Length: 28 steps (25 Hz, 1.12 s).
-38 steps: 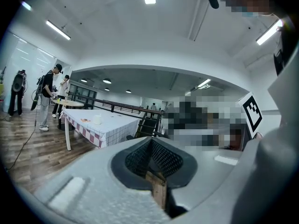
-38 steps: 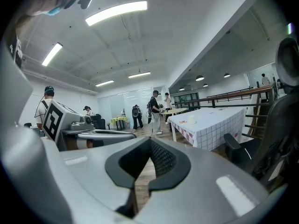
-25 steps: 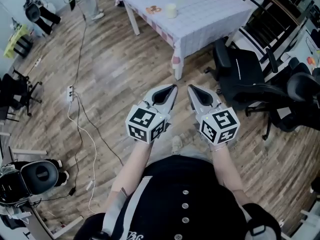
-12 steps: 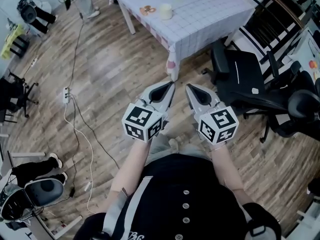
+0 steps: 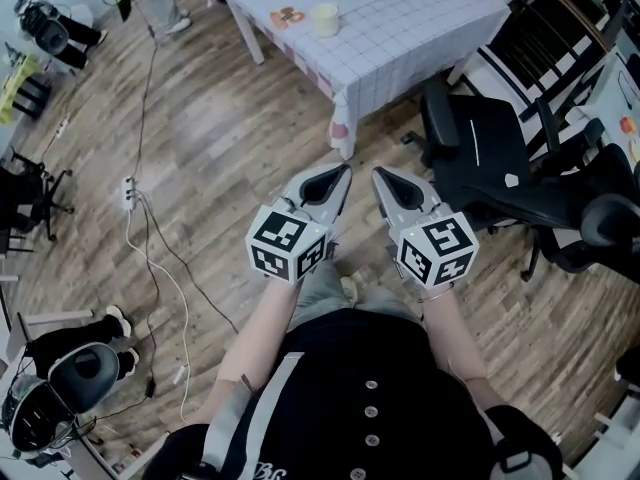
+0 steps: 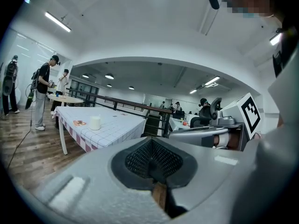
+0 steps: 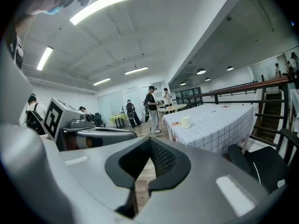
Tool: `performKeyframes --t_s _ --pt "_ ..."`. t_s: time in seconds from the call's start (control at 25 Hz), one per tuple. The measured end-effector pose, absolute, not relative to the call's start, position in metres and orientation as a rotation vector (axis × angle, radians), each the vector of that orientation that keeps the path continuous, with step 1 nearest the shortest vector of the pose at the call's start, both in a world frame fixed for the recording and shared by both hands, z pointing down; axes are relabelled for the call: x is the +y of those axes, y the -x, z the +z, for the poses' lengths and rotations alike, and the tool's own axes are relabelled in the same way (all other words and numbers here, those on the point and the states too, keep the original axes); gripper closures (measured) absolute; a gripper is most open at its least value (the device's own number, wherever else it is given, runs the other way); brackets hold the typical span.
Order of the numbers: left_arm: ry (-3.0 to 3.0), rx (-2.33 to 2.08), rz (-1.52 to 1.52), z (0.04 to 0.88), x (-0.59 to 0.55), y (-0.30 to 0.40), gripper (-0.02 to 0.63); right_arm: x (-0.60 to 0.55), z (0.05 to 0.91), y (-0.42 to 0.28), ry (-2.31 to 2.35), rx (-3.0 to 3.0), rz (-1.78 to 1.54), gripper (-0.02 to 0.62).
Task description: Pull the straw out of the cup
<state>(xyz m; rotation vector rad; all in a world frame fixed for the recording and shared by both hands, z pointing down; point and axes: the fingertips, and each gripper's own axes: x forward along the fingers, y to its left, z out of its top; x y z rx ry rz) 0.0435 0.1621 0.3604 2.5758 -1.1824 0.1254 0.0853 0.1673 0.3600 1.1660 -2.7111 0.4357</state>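
the biggest risk is the cup going over. it looks small and light, and it stands close to the table edge that faces the open floor, at the left in the head view. if one gripper tugs a straw at a slant while nothing steadies the cup, the cup may drag toward that edge or tip. both grippers are well apart from the table, held side by side in front of the person's body. the left gripper has its jaws together on nothing, and the right gripper is the same, closed and empty. if either reaches the cup like that, i judge it would knock the cup rather than take anything, so the jaws need to part first. a thin straw could also slip from the pads if pinched off centre. on the floor a cable and a power strip lie left of the path, and an office chair crowds the table's near corner on the right; a careless step could snag either.

the cup is the only container visible. it is pale and upright, just beside a flat orange-printed thing. no view shows its contents. the straw is too small to make out from here, so i cannot tell whether one stands in it.
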Motion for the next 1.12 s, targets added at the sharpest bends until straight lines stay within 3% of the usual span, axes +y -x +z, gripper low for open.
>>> performKeyframes --t_s 1.12 --pt "-2.584 -1.121 0.080 0.356 -0.028 0.026 0.612 -0.023 0.361 -0.013 -1.213 -2.661 0.426 0.597"
